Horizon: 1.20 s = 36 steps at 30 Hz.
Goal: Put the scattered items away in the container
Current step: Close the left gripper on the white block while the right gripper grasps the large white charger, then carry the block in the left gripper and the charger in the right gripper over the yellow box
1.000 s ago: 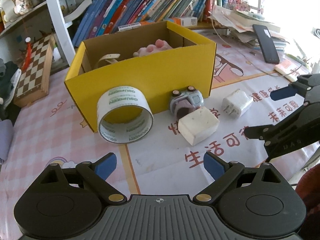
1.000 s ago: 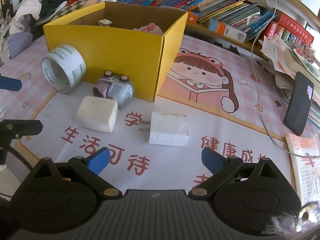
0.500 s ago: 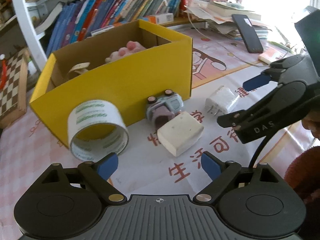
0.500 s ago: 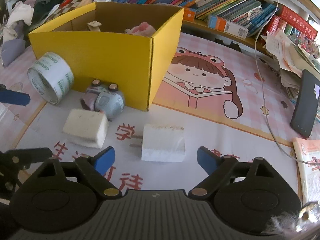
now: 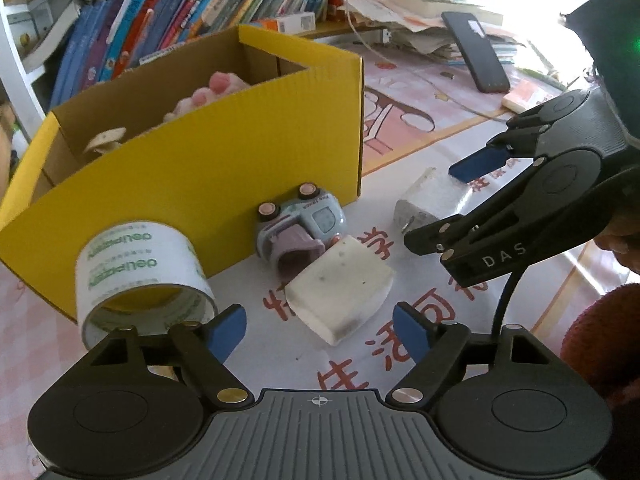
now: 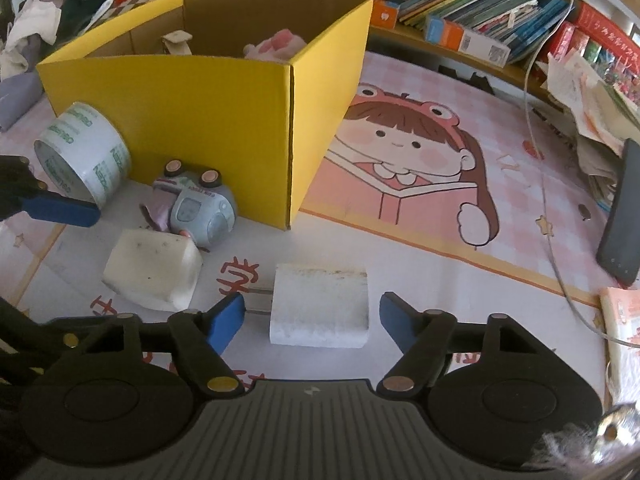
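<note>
A yellow cardboard box [image 5: 200,168] [image 6: 224,92] stands open with a pink toy [image 5: 208,92] inside. In front of it lie a tape roll [image 5: 136,268] [image 6: 84,148], a toy car [image 5: 300,224] [image 6: 196,208], a cream soap block [image 5: 340,284] [image 6: 152,268] and a white charger plug [image 6: 320,304] [image 5: 428,204]. My left gripper [image 5: 320,330] is open, its jaws either side of the soap block. My right gripper [image 6: 310,318] is open around the charger; it also shows in the left wrist view [image 5: 452,204].
A bookshelf [image 5: 200,20] runs behind the box. A black phone [image 6: 620,220] and paper piles [image 6: 592,92] lie at the right. A white cable [image 6: 540,168] crosses the cartoon mat [image 6: 420,152]. Clothes [image 6: 36,28] lie at far left.
Both grippers have moved forward and lower. The left now brackets the soap block and the right now brackets the charger. Nothing on the mat has moved.
</note>
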Motion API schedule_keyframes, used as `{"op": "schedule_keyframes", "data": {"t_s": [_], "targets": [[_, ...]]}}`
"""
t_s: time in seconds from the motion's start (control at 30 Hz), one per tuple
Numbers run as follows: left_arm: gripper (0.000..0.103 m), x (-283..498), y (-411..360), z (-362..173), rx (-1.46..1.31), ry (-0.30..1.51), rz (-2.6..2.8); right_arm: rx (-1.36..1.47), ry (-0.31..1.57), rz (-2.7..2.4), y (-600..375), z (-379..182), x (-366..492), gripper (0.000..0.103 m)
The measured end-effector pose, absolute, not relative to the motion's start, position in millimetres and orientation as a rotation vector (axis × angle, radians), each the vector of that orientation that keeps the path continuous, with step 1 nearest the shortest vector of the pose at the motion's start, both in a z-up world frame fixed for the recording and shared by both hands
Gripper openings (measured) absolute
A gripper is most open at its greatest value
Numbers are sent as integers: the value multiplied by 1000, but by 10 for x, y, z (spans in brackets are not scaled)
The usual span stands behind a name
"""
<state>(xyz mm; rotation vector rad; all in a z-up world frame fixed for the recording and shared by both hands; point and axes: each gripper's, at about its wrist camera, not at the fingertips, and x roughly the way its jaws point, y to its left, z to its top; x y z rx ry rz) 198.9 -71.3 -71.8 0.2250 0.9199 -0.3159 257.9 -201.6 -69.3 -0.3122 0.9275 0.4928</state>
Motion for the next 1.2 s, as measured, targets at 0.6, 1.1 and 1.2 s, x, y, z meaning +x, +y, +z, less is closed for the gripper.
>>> {"op": "schedule_keyframes", "data": {"t_s": [0.6,1.1,1.2], "targets": [[21,1928,-713,-739,222,973,-382,-304,967,551,-1963,-723,2559,64],[19,1684,-616,-593,192,929,-362,-283,939,567,-1983,-602,2351,63],[19,1629,-615,-558,196,914,-359,-278,932,567,-1991,-573,2309,63]]}}
